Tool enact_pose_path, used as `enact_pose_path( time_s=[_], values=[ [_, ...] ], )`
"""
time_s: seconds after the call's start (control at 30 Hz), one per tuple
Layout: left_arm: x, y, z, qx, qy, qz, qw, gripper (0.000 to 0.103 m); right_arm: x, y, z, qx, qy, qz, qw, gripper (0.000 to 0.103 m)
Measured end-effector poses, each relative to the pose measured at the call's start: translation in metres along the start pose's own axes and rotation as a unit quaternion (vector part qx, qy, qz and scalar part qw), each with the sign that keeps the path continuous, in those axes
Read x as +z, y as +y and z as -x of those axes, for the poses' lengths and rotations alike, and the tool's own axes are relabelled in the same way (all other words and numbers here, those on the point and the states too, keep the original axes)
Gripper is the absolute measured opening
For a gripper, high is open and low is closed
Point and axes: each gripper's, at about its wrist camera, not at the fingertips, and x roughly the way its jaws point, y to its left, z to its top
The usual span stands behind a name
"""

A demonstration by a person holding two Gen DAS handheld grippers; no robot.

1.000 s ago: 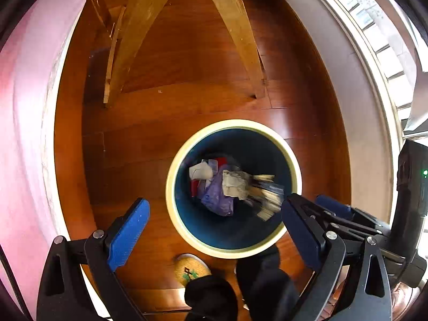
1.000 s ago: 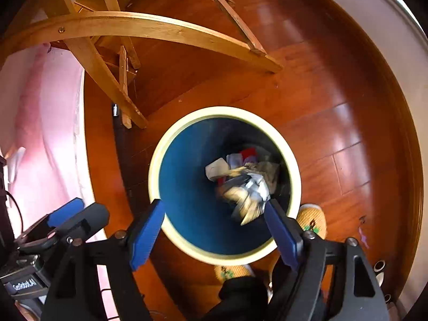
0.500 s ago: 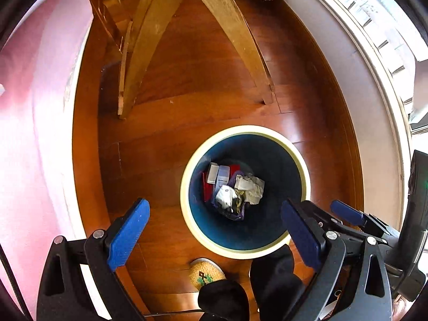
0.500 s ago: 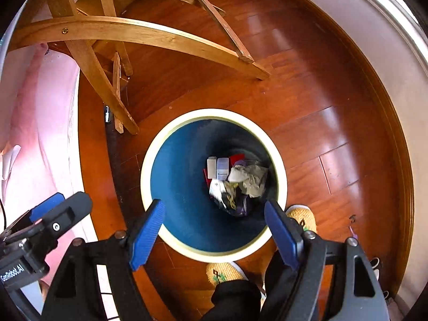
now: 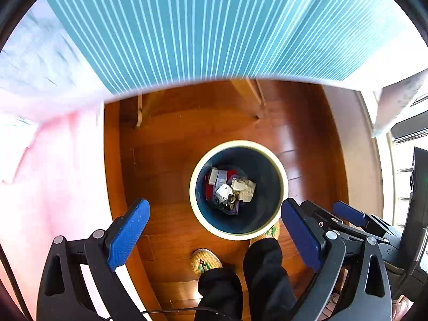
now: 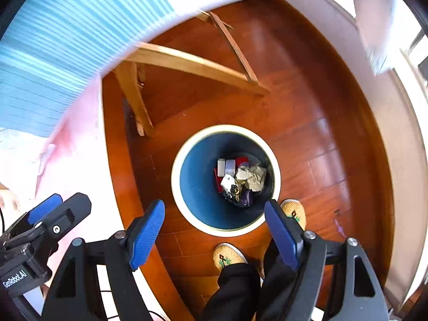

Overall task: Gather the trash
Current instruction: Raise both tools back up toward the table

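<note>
A round bin with a cream rim (image 5: pixel 194 208) (image 6: pixel 176 190) and blue inside stands on the wood floor below both grippers. Crumpled paper, wrappers and small boxes (image 5: pixel 231 190) (image 6: pixel 240 179) lie at its bottom. My left gripper (image 5: pixel 214 230) is open and empty, high above the bin. My right gripper (image 6: pixel 214 232) is open and empty, also high above the bin. The right gripper's blue fingers (image 5: pixel 347 214) show at the right of the left wrist view, and the left gripper's fingers (image 6: pixel 45 208) at the left of the right wrist view.
A teal striped tabletop (image 5: pixel 214 26) (image 6: pixel 67 26) with a pink cloth (image 5: pixel 53 174) fills the top and left. Wooden table legs (image 6: pixel 187 64) stand behind the bin. The person's black trouser legs and slippers (image 5: pixel 206 262) (image 6: pixel 227 256) are beside the bin. A wall and window frame (image 5: pixel 401 133) are at the right.
Both grippers have risen well above the bin; the tabletop has come into view at the top. The trash that was falling a second ago now lies still in the bin.
</note>
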Motion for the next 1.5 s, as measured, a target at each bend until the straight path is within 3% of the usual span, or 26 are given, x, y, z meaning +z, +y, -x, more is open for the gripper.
enact_pose_path(
  time_s=[0.23, 0.53, 0.83, 0.97, 1.13, 1.27, 1.37, 1.5],
  values=[
    [0.014, -0.008, 0.098, 0.003, -0.042, 0.003, 0.9991, 0.098, 0.008, 0.032, 0.092, 0.001, -0.034, 0.033, 0.999, 0.078],
    [0.036, -0.013, 0.229, 0.012, -0.131, 0.022, 0.9910, 0.098, 0.032, 0.077, 0.207, 0.001, -0.097, 0.102, 0.990, 0.078],
    [0.061, -0.013, 0.343, 0.050, -0.226, 0.050, 0.9715, 0.098, 0.075, 0.113, 0.309, 0.018, -0.199, 0.169, 0.965, 0.078],
    [0.072, -0.012, 0.387, 0.082, -0.273, 0.068, 0.9561, 0.098, 0.097, 0.128, 0.347, 0.036, -0.237, 0.206, 0.949, 0.078],
    [0.085, -0.015, 0.421, 0.114, -0.315, 0.113, 0.9356, 0.098, 0.127, 0.143, 0.375, 0.056, -0.260, 0.248, 0.931, 0.078],
    [0.090, -0.015, 0.429, 0.118, -0.323, 0.139, 0.9286, 0.098, 0.145, 0.149, 0.387, 0.072, -0.274, 0.272, 0.920, 0.078],
    [0.098, -0.012, 0.426, 0.118, -0.321, 0.152, 0.9275, 0.097, 0.157, 0.155, 0.390, 0.076, -0.281, 0.282, 0.914, 0.078],
    [0.117, -0.002, 0.413, 0.121, -0.303, 0.143, 0.9343, 0.096, 0.178, 0.163, 0.379, 0.104, -0.265, 0.270, 0.920, 0.077]
  ],
)
